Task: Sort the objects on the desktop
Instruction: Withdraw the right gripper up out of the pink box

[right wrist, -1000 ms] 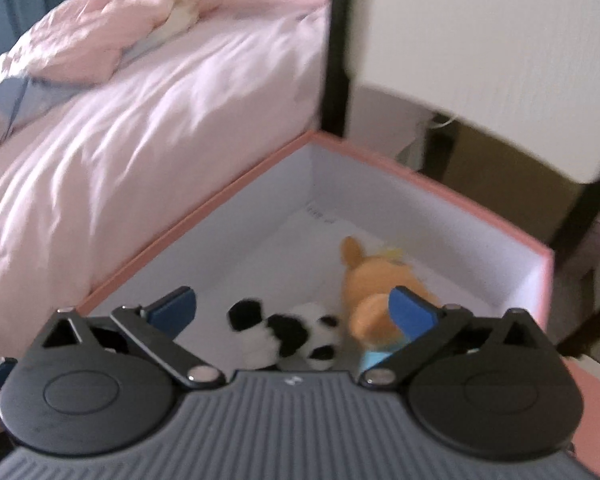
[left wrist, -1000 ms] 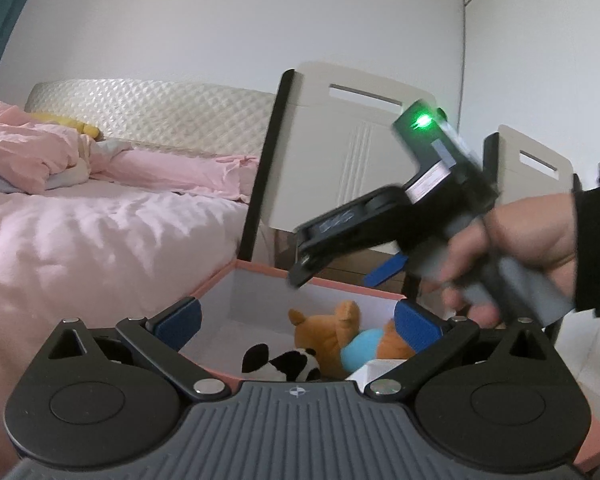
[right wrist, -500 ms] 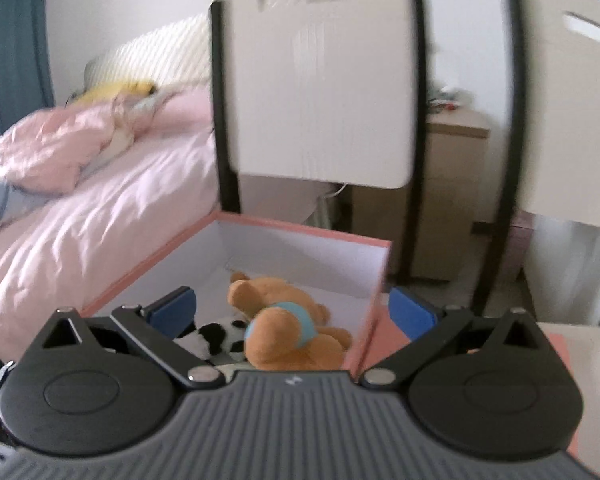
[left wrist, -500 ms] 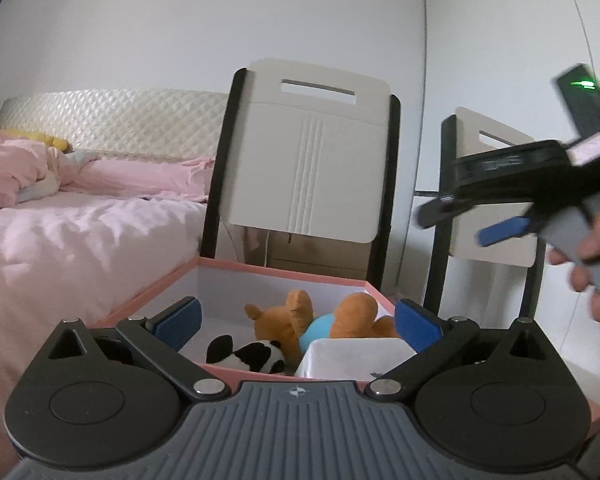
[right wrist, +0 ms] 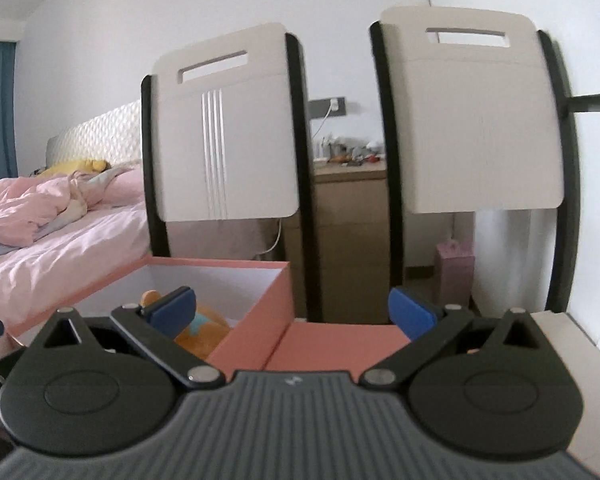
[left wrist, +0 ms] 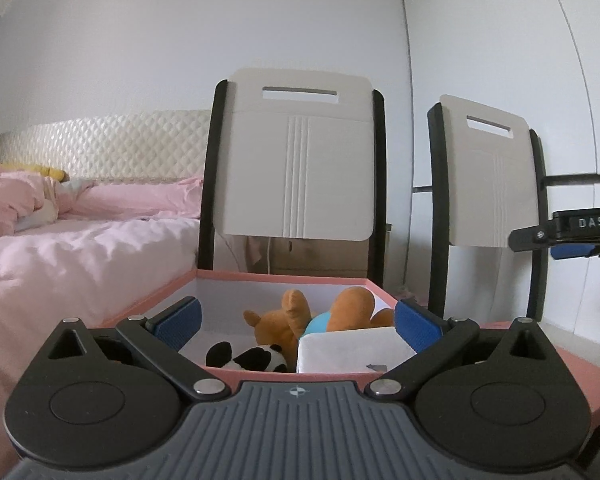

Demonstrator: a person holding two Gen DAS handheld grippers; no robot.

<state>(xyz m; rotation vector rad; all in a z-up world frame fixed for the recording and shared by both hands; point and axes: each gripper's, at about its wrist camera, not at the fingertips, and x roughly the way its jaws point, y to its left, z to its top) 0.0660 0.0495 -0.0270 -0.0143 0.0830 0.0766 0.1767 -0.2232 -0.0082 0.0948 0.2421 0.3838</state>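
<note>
Sorting looks mostly done: orange plush (left wrist: 296,320), panda plush (left wrist: 252,360) & white packet (left wrist: 352,350) lie in pink box (left wrist: 284,279). Left gripper (left wrist: 296,316) & right gripper (right wrist: 292,312): jaws wide apart, empty. Pink lid (right wrist: 340,346) beside box, prob. next.

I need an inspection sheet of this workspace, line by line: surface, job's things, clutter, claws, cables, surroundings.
Surface: pale tabletop, a pink panel lying on it.
Job's things: pink box holding an orange plush, a panda plush and a white packet.
Clutter: nothing seen.
Claws: left claw open, empty; right claw open, empty.
Cables: white cord at a wall socket.
Surroundings: two chairs, bed, nightstand.
</note>
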